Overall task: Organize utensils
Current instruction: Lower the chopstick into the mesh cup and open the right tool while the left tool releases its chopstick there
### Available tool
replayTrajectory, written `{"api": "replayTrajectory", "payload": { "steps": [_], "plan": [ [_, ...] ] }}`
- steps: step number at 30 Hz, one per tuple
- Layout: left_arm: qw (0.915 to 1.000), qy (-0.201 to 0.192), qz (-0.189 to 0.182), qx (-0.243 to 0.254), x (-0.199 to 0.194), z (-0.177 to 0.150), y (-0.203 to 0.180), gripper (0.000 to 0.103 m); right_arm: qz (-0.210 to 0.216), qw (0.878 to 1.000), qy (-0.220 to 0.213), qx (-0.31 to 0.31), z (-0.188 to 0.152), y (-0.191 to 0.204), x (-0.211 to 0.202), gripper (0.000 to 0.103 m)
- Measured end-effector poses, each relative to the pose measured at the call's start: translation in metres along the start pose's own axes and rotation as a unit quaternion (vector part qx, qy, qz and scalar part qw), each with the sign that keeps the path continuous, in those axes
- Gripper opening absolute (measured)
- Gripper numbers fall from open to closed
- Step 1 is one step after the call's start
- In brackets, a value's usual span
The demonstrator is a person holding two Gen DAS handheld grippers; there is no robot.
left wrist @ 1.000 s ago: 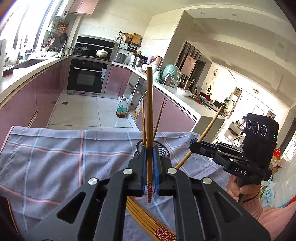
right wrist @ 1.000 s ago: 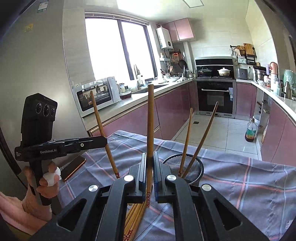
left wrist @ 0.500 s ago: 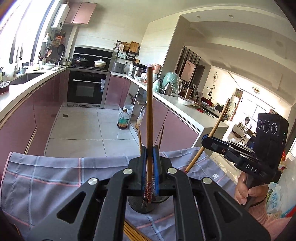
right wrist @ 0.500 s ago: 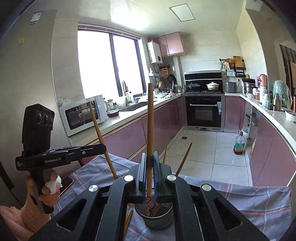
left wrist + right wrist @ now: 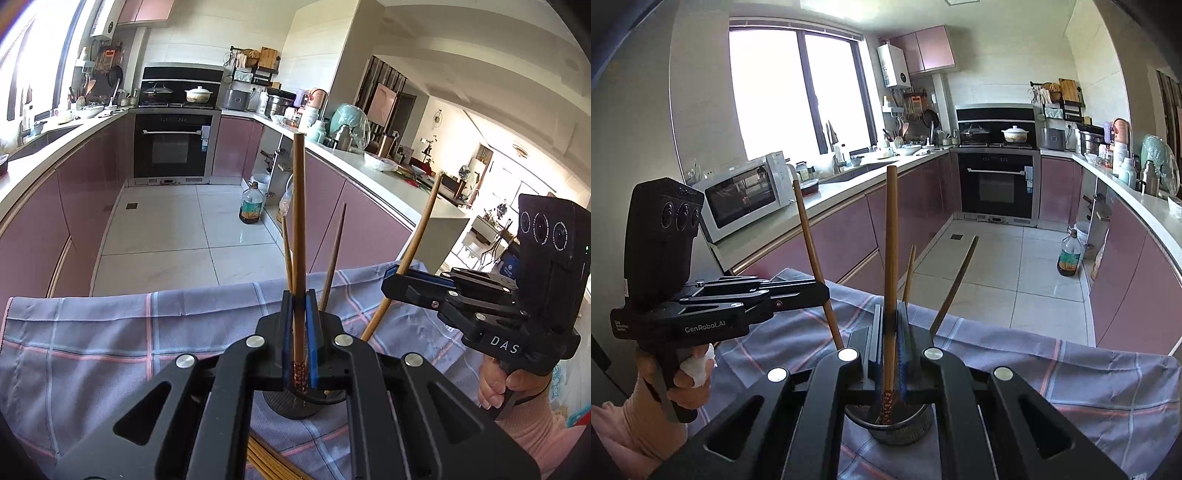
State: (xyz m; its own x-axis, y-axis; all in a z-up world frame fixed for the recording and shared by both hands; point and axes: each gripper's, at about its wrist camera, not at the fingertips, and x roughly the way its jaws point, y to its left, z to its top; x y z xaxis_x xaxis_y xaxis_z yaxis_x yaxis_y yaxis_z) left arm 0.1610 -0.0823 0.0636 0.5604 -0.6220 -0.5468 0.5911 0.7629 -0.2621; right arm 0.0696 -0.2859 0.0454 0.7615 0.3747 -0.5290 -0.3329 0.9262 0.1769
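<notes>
L gripper (image 5: 298,332) is clamped on one brown chopstick (image 5: 298,236), held upright w/ its red-patterned end down at the mouth of the dark mesh holder (image 5: 295,404), which sits on the checked grey-blue cloth (image 5: 110,332). R gripper (image 5: 888,343) is likewise pinched on its own chopstick (image 5: 891,266), upright, patterned tip just inside the holder's rim (image 5: 908,428) in the right wrist view. Two more chopsticks (image 5: 334,258) already stand in the holder, leaning apart. From the left wrist view the R gripper shows at right (image 5: 391,282), its chopstick tilted toward the holder; from the right wrist view the L gripper shows at left (image 5: 822,291), its stick slanting down the same way. A bundle of loose chopsticks (image 5: 266,461) lies on the cloth just below the holder, near the frame's bottom edge. Kitchen w/ pink cabinets (image 5: 849,236) behind.
</notes>
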Motion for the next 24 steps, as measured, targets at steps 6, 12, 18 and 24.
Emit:
{"api": "replayTrajectory", "payload": {
  "steps": [6, 12, 18, 24],
  "plan": [
    [0.9991, 0.041, -0.002, 0.008, 0.019, -0.009, 0.002, 0.008, -0.005, 0.999, 0.043, -0.005, -0.004, 0.001, 0.020, 0.005],
    [0.9974, 0.071, 0.007, 0.008, 0.042, -0.012, 0.007, 0.008, -0.016, 0.997, 0.070, 0.004, -0.009, -0.005, 0.036, 0.006],
    [0.9958, 0.091, 0.014, -0.001, 0.067, -0.015, 0.018, 0.014, -0.023, 0.997, 0.073, 0.025, -0.009, -0.016, 0.044, 0.009],
    [0.9956, 0.089, 0.029, -0.009, 0.073, -0.023, 0.024, 0.015, -0.025, 0.997, 0.061, 0.047, -0.009, -0.023, 0.042, 0.017]
  ]
}}
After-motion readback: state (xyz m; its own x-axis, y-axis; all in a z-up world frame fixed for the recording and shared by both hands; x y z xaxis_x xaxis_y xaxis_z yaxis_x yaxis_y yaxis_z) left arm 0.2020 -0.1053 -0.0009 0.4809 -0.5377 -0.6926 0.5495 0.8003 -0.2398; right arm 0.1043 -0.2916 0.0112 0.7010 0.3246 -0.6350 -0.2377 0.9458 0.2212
